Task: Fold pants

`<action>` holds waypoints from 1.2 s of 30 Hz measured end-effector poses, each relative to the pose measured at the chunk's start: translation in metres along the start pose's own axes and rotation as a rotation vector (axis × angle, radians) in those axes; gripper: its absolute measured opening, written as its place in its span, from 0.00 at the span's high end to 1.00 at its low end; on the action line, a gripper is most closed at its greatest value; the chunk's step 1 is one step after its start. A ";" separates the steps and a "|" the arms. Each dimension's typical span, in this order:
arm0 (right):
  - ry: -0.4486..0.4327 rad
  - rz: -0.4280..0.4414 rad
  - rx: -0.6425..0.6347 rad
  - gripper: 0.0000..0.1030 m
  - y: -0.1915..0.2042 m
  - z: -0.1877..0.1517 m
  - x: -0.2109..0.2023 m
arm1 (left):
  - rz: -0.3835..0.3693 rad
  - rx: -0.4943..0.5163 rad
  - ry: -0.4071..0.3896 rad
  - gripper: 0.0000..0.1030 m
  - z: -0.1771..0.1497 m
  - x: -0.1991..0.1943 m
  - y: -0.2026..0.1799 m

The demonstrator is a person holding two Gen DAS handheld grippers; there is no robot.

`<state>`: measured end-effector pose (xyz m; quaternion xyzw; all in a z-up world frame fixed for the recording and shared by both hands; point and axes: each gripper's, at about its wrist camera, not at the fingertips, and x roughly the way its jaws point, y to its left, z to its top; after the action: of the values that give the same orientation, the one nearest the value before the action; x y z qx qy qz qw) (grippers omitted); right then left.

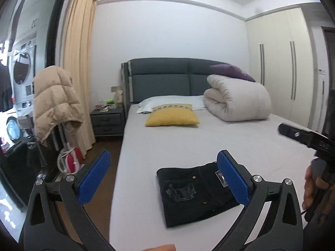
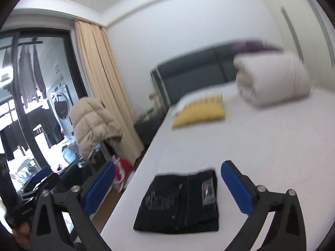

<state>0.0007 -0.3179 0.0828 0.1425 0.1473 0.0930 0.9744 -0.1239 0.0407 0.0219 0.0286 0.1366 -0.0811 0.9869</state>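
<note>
The black pants point(image 1: 194, 194) are sitting folded into a chunky rectangle on the bed point(image 1: 240, 140), close to its near-left edge. In the left wrist view their left side stops a bit short of the mattress edge, where the sheet drops to the brown wood floor point(image 1: 100, 209). Denim-looking fabric, with a pale crest print on the pocket, a few small metal rivets and a little rectangular label near the waistband.

Both tools are up off the bed with nothing between the fingers. The left gripper point(image 1: 163, 179) has its blue ribbed pads spread wide, and the right gripper point(image 2: 167, 186) is spread just as wide. The right wrist view is pretty blurry.

Loads of free space: the whole middle of the pale, smooth sheet is bare past the pants. Farther back there's a yellow cushion point(image 1: 172, 117) with a patterned band, lying against a white pillow point(image 1: 167, 102), and to its right a fat rolled quilt point(image 1: 236, 100), puffy and cream, with something purple on top. The padded grey headboard point(image 1: 163, 79) closes off the far end. Along the left side a beige puffer jacket point(image 1: 54, 102) hangs by the tan curtain point(image 1: 77, 62), with a grey nightstand point(image 1: 107, 121) tucked against the bed.
</note>
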 end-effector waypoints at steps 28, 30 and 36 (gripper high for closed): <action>0.213 -0.343 -0.090 0.00 0.060 -0.017 -0.047 | 0.080 -0.086 0.428 0.00 -0.049 0.001 -0.013; 0.240 -0.348 -0.091 0.00 0.060 -0.021 -0.044 | 0.085 -0.089 0.434 0.00 -0.053 0.009 -0.012; 0.294 -0.347 -0.086 0.00 0.058 -0.033 -0.035 | 0.100 -0.088 0.449 0.00 -0.064 0.022 -0.008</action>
<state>-0.0507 -0.2627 0.0798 0.0585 0.3060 -0.0498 0.9489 -0.1208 0.0340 -0.0458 0.0095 0.3544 -0.0176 0.9349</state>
